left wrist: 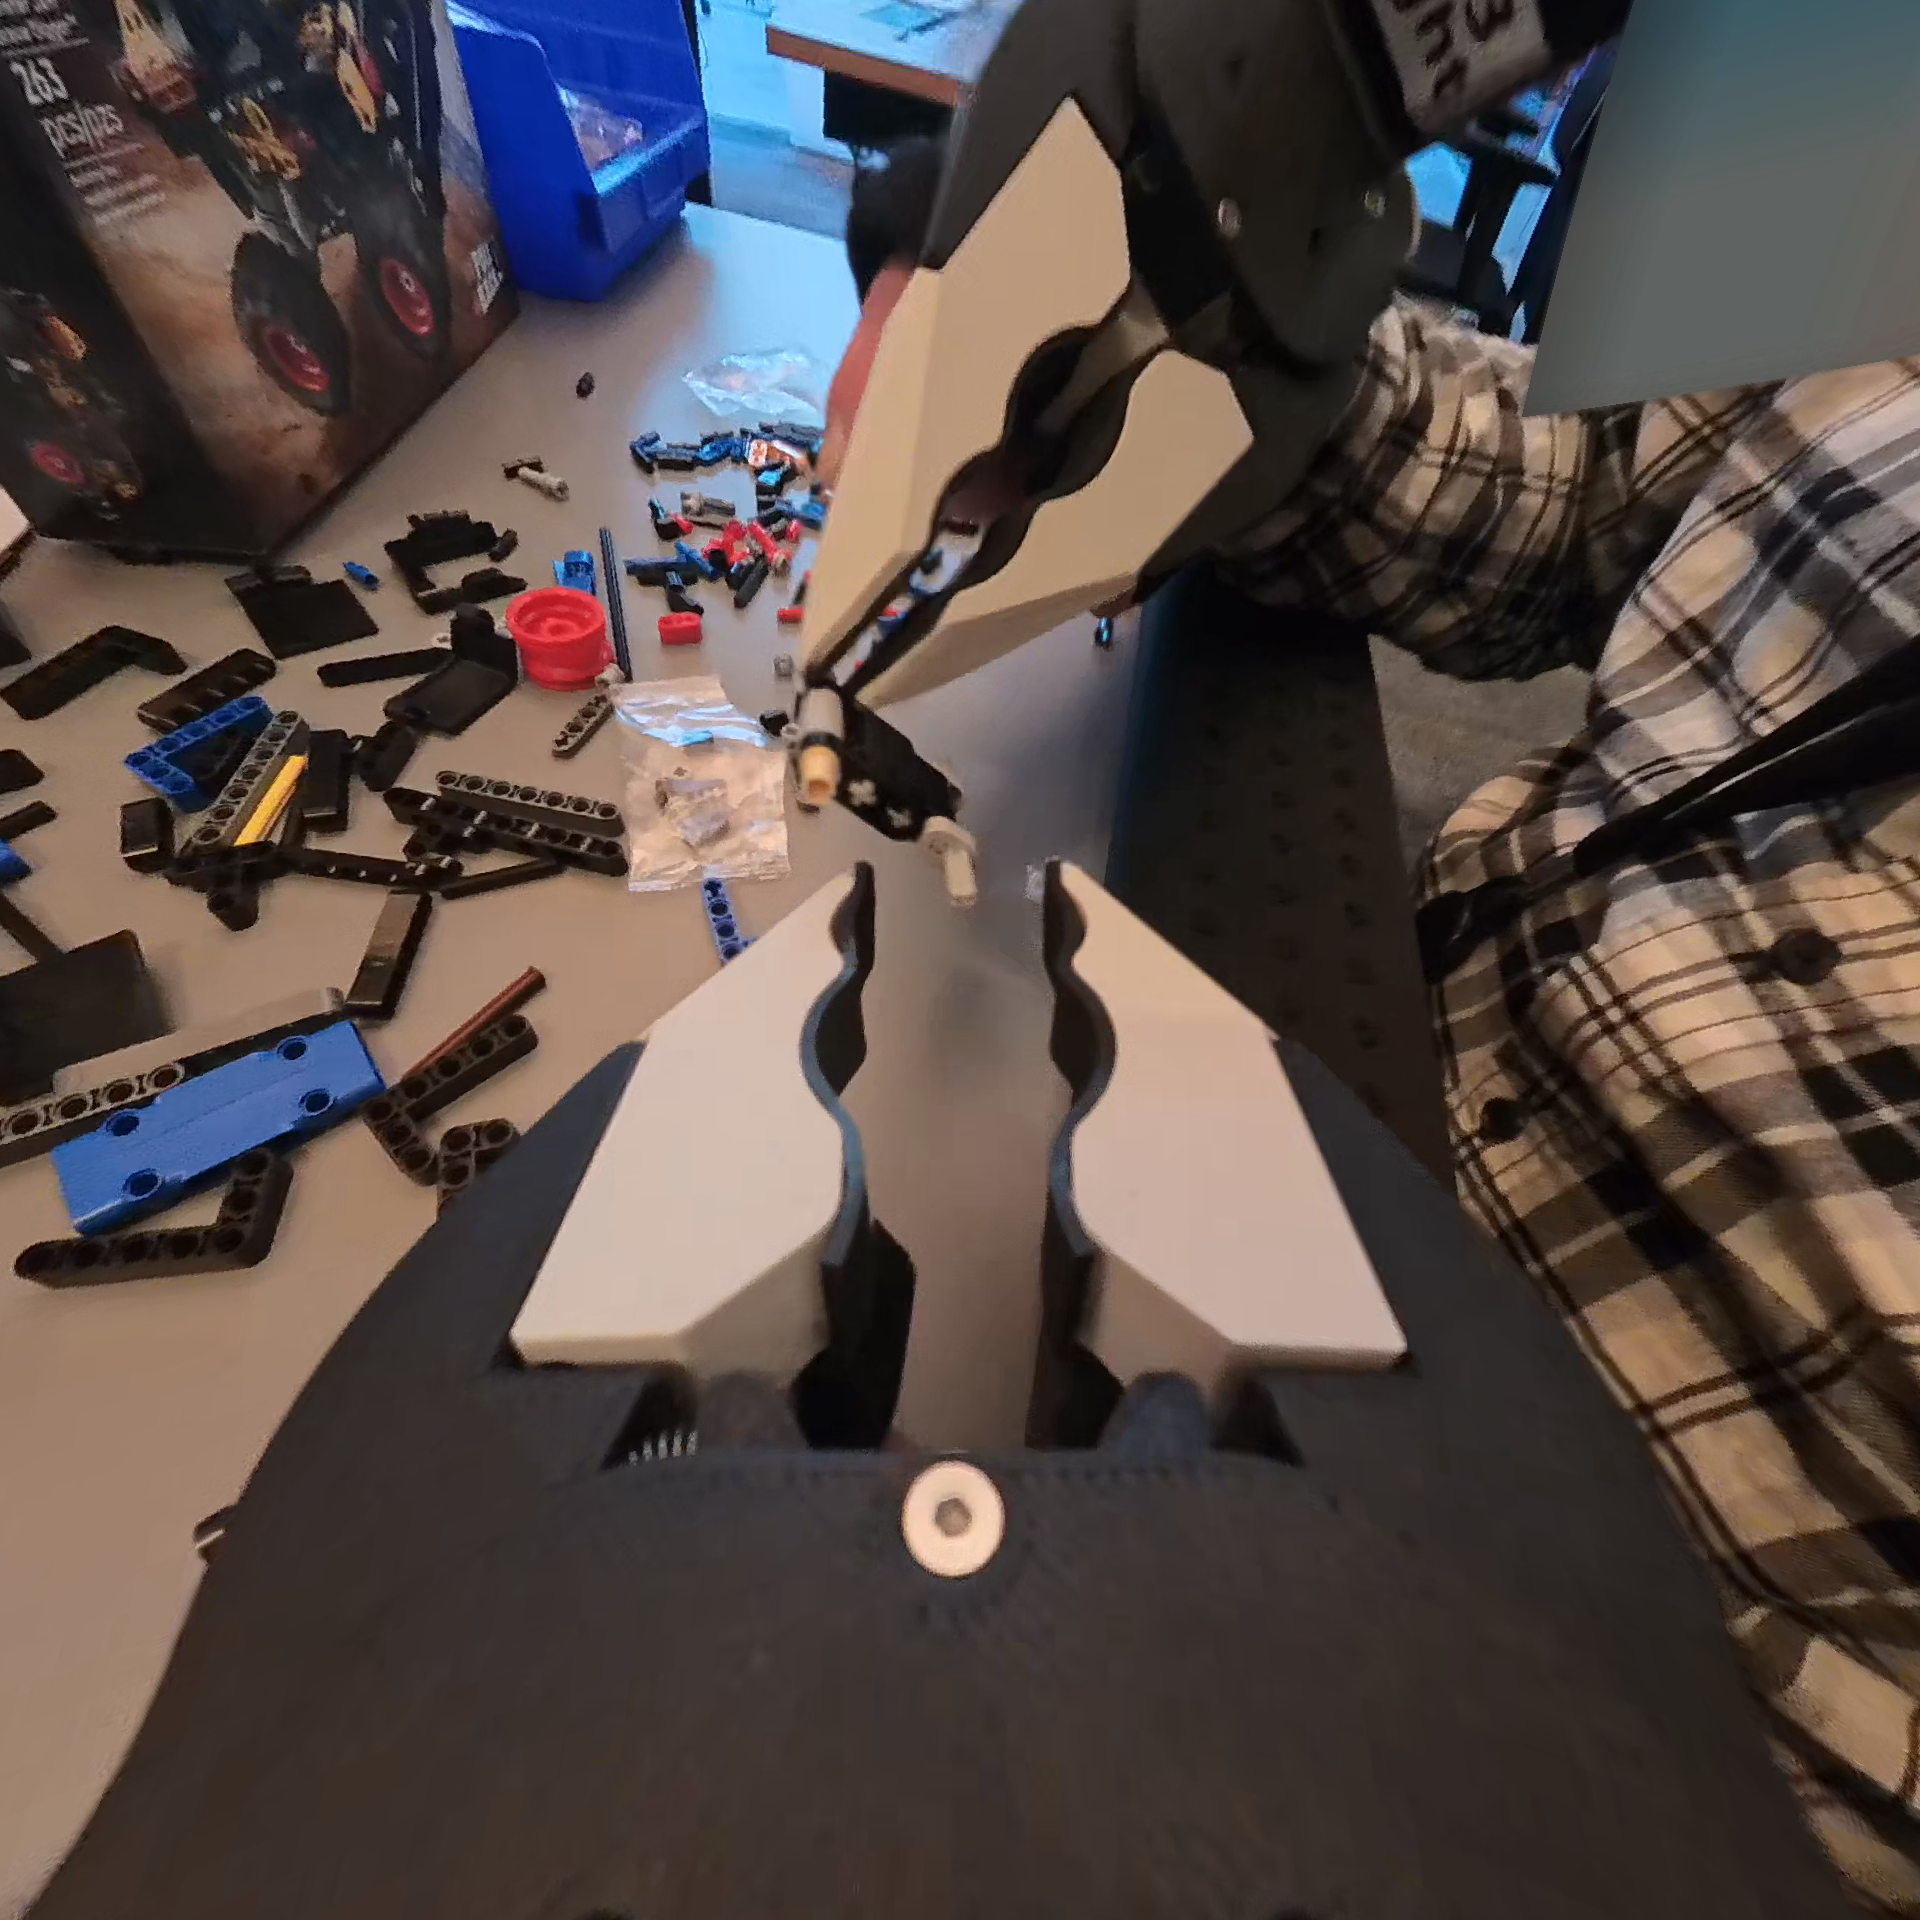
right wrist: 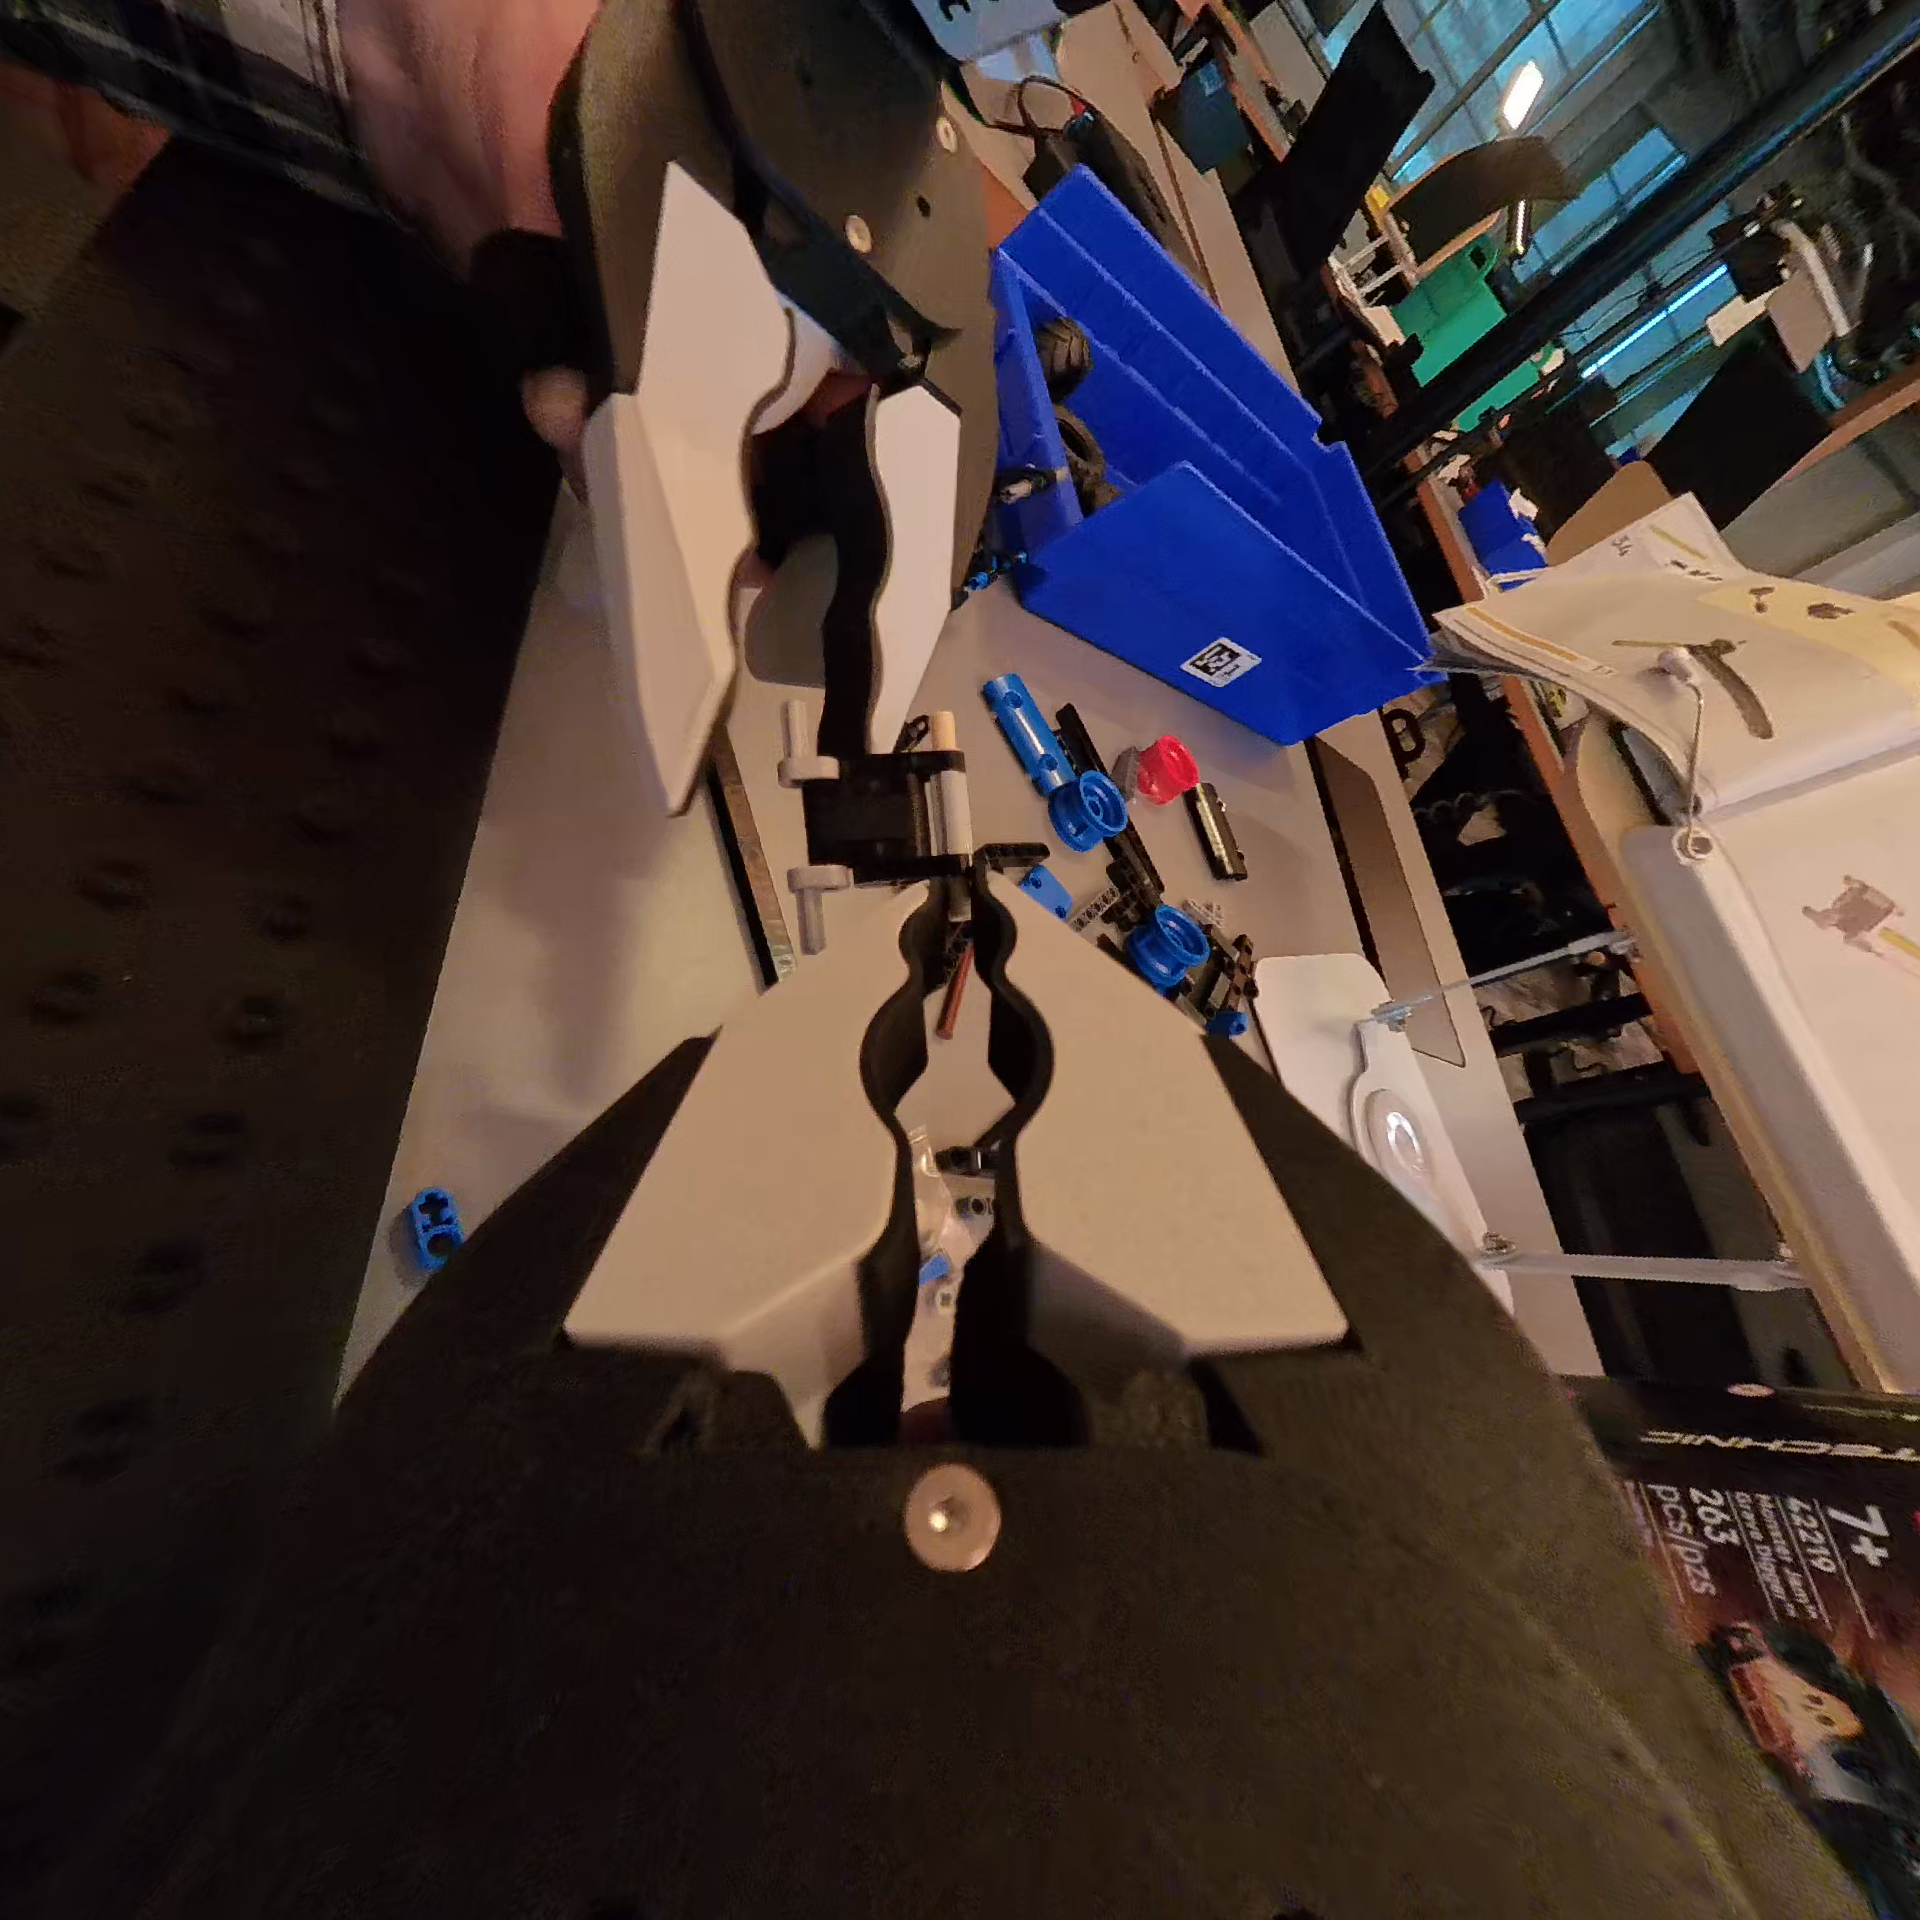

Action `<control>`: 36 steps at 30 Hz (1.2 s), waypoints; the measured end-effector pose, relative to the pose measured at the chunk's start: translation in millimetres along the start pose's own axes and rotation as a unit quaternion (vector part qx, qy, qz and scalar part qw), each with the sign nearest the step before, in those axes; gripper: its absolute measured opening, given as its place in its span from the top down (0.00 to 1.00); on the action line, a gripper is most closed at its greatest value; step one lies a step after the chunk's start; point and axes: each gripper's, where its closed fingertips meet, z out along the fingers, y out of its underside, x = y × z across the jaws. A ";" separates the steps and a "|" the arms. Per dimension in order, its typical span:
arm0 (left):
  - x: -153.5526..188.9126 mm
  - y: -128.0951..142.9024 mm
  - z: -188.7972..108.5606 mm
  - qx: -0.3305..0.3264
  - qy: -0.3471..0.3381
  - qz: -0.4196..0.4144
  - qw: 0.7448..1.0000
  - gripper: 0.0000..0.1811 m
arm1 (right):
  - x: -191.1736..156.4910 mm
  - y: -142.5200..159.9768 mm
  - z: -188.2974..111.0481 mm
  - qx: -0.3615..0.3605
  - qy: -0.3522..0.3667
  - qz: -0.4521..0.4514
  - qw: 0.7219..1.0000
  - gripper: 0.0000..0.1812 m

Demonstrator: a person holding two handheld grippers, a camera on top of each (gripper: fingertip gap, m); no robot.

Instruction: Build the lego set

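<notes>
Black Lego sub-assembly (left wrist: pixel 883 774) with pale grey pins, held off the grey table (left wrist: pixel 125 1455), pinched at one end by the right gripper (left wrist: pixel 821 691); left gripper (left wrist: pixel 951 883) just below it, fingers spread, empty; loose beams and red wheel hub (left wrist: pixel 556 636) left of the assembly; right wrist view: right gripper (right wrist: pixel 961 894) pressed onto the assembly (right wrist: pixel 883 805); left gripper (right wrist: pixel 769 769) beside it, spread; blue bin (right wrist: pixel 1226 561) beyond the assembly.

The right hand-held gripper (right wrist: pixel 951 894) covers the near end of the black lego assembly (right wrist: pixel 883 810), so the gripped part cannot be made out. Far to its right, the set box (right wrist: pixel 1787 1621) is cut by the picture's edge. In the left wrist view, the clear bag (left wrist: pixel 707 779) ahead-left of the left hand-held gripper (left wrist: pixel 956 883) holds pieces too small to tell.
</notes>
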 end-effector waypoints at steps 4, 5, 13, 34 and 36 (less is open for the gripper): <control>-2.5 -3.6 -2.0 0.007 -0.009 0.002 1.000 0.94 | -0.6 -4.3 1.4 0.000 0.013 -0.021 1.000 0.98; -4.2 0.0 -2.6 -0.004 -0.015 0.008 1.000 0.96 | -0.2 -5.4 1.2 0.002 0.014 -0.022 1.000 0.98; -2.2 12.7 -12.9 -0.070 -0.032 0.101 0.992 0.96 | -16.7 -17.0 2.9 0.036 -0.087 0.115 0.989 0.86; -34.1 98.4 -42.1 -0.300 -0.093 0.101 0.944 0.92 | -63.1 24.9 42.3 -0.143 -0.197 0.230 0.942 0.97; -32.4 95.7 -34.3 -0.295 -0.099 0.089 0.946 0.92 | -66.6 28.6 43.0 -0.162 -0.203 0.229 0.938 0.97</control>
